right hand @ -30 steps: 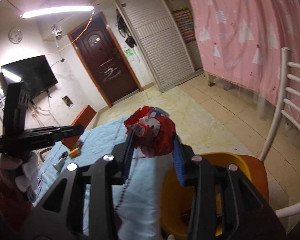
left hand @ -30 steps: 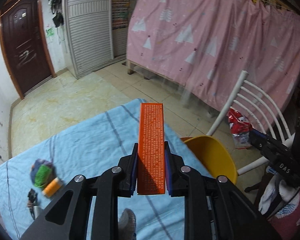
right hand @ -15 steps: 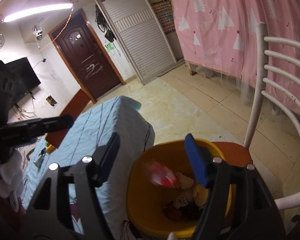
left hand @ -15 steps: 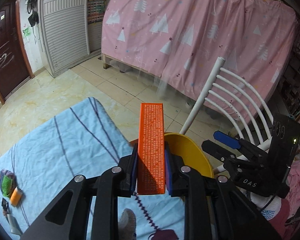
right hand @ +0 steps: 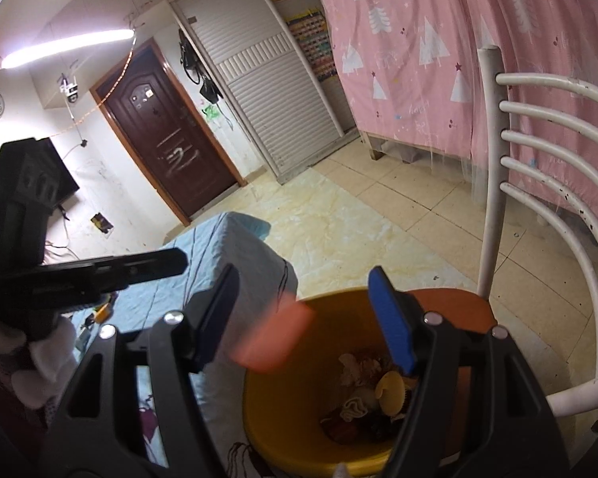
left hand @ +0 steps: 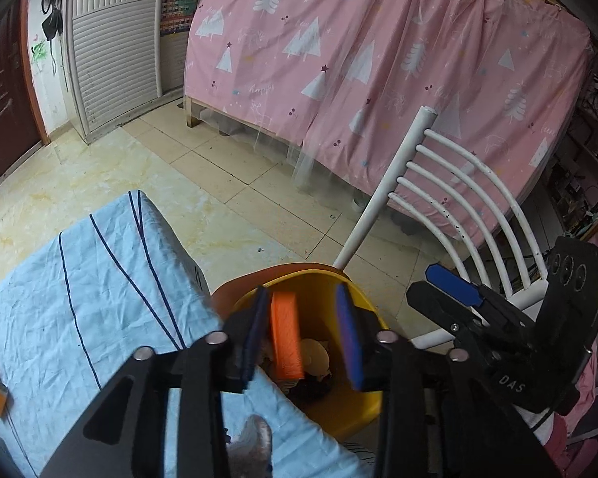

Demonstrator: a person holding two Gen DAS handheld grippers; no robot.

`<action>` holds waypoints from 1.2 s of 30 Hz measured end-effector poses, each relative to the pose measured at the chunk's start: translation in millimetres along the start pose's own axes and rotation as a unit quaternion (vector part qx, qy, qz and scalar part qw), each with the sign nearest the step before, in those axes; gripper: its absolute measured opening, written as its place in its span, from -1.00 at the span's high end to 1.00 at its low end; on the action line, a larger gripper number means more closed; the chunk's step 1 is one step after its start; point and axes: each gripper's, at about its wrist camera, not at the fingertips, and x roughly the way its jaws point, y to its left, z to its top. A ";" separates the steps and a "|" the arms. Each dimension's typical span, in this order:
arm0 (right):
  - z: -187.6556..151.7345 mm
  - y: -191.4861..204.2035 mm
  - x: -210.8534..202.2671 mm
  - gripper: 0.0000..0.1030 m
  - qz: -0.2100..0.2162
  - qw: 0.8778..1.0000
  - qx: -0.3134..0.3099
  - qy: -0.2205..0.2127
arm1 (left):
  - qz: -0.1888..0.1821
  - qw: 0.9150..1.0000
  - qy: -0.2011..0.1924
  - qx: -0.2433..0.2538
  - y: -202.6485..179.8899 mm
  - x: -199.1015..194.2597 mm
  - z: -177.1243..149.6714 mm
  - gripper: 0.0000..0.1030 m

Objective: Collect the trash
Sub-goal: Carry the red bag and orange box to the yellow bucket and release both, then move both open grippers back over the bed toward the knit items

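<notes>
An orange box (left hand: 285,338), long and flat with fine print on its face, hangs loose and motion-blurred over the mouth of a yellow bin (left hand: 362,398), touching neither blue pad on either side of it. From the right wrist view it shows only as an orange smear (right hand: 273,336) at the bin's near rim (right hand: 259,410). The bin is round, plastic and open-topped, and stands on an orange chair seat. At its bottom lies crumpled trash (right hand: 368,394): pale wrappers, a yellow scrap, dark bits.
</notes>
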 end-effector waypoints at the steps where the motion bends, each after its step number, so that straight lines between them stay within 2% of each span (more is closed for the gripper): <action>1: 0.1 1.0 0.9 -0.26 0.001 1.000 -0.001 0.001 | 0.002 1.000 0.000 0.001 -1.5 0.7 0.5 0.36; 7: 1.0 16.3 4.5 -0.26 0.004 1.000 -0.016 0.007 | 0.001 1.000 -0.010 0.001 2.0 -11.8 -1.8 0.35; 13: 3.6 40.9 8.2 -0.26 0.007 0.999 -0.039 0.012 | 0.008 0.999 -0.032 -0.007 21.7 -38.6 -9.8 0.35; 25: -0.3 123.4 36.0 -0.26 0.040 0.993 -0.105 0.038 | 0.064 0.993 -0.072 -0.062 109.4 -102.3 -42.2 0.34; 36: -14.7 201.8 68.8 -0.27 0.084 0.981 -0.157 0.076 | 0.141 0.981 -0.079 -0.110 204.9 -145.8 -83.1 0.23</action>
